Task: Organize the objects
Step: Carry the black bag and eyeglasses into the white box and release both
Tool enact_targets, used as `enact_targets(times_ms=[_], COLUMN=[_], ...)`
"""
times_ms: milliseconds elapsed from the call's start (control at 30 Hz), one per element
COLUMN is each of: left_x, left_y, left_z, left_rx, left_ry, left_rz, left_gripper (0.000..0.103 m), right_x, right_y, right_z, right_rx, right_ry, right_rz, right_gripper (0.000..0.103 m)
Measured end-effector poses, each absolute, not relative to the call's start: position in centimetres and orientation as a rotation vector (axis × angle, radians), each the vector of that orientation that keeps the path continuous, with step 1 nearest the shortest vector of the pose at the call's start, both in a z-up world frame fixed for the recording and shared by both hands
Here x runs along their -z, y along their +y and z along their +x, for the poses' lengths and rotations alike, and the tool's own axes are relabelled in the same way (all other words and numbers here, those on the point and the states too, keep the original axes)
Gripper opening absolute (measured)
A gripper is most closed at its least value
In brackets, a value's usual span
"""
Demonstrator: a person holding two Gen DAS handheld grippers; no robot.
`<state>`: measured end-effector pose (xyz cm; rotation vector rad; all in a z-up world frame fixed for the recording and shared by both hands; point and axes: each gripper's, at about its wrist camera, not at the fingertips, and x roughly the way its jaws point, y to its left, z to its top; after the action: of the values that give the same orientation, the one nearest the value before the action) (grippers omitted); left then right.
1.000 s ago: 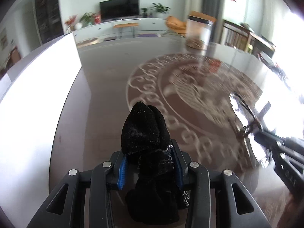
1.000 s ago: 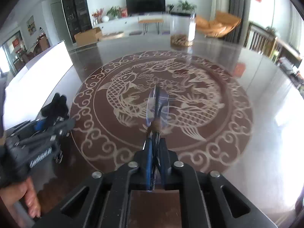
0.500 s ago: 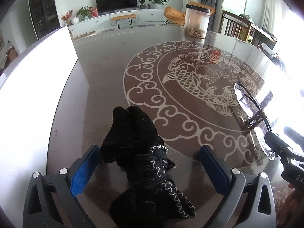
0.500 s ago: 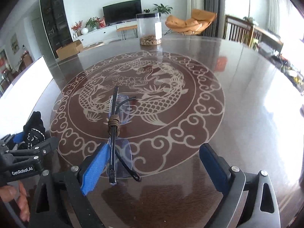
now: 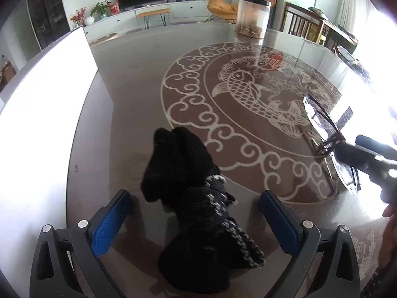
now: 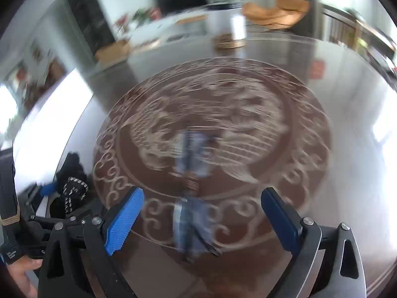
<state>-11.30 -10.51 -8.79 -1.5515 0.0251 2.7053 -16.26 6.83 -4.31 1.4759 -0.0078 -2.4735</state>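
A black knitted sock bundle (image 5: 193, 198) with white stitching lies on the dark glass table (image 5: 139, 79), between the spread blue pads of my left gripper (image 5: 196, 213), which is open and not touching it. The bundle also shows at the left of the right wrist view (image 6: 70, 186). A pair of clear glasses (image 6: 191, 193) with a brown band on the bridge lies on the table, blurred, between the wide-open pads of my right gripper (image 6: 201, 211). The glasses also show at the right of the left wrist view (image 5: 325, 134).
A clear jar with a dark lid (image 5: 253, 15) stands at the far side of the table. A white board (image 5: 42, 94) lies along the table's left edge. Chairs (image 5: 310, 27) stand beyond the far right edge.
Both grippers opened: the left let go of the sock bundle and the right let go of the glasses. Both objects now lie on the table. The right wrist view is moving.
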Motion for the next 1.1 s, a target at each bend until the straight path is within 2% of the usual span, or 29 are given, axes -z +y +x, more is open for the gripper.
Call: enact_targets(times_ms=[33,67,100,133,333,567,767,933,1100], left_x=[8.4,8.1,7.9,7.8,5.8,-2.7,-9.5,-9.5,-5.2], left_y=[-10.7,-10.9,-11.0,-11.2,-12.0,-12.6,-20.5,-29.0,-36.3], left_z=[-11.3,-11.2,-11.2,-11.1,-8.1,-4.0,0.6,2.3,3.0], left_rx=[-2.728,-2.747,-2.756,-2.761,-2.761,-2.741,-2.827,-2.973,-3.035], left_ry=[0.019,0.018,0.014,0.010,-0.142,-0.252,-0.305,-0.263,-0.267], left_rz=[-1.521,-1.493,-1.473,-1.470,-1.377,-1.120,-0.980,-1.092,-1.385], left_gripper=[0.083,0.058,0.039,0.038,0.037,0.037,0.037,0.037,0.037], right_x=[4.6,5.0,4.8,4.8,3.0,-4.4,-11.4,-13.9,-12.7], right_y=[6.3,5.8,5.5,5.6,7.5,4.7,-3.6,-13.3,-22.2], right_z=[-16.7,-17.0,-16.9,-16.8,-13.8,-11.2,-10.0,-9.8,-10.0], right_rx=[2.450,2.438,2.477,2.467,2.490,2.474,2.340,2.157,2.049], right_ry=[0.017,0.050,0.113,0.102,-0.001,-0.070,-0.062,-0.039,0.068], right_rz=[1.510,1.550,1.558,1.572,1.549,1.359,1.162,1.092,1.101], right_gripper=[0.079,0.051,0.040,0.014,0.012,0.012,0.012,0.012,0.012])
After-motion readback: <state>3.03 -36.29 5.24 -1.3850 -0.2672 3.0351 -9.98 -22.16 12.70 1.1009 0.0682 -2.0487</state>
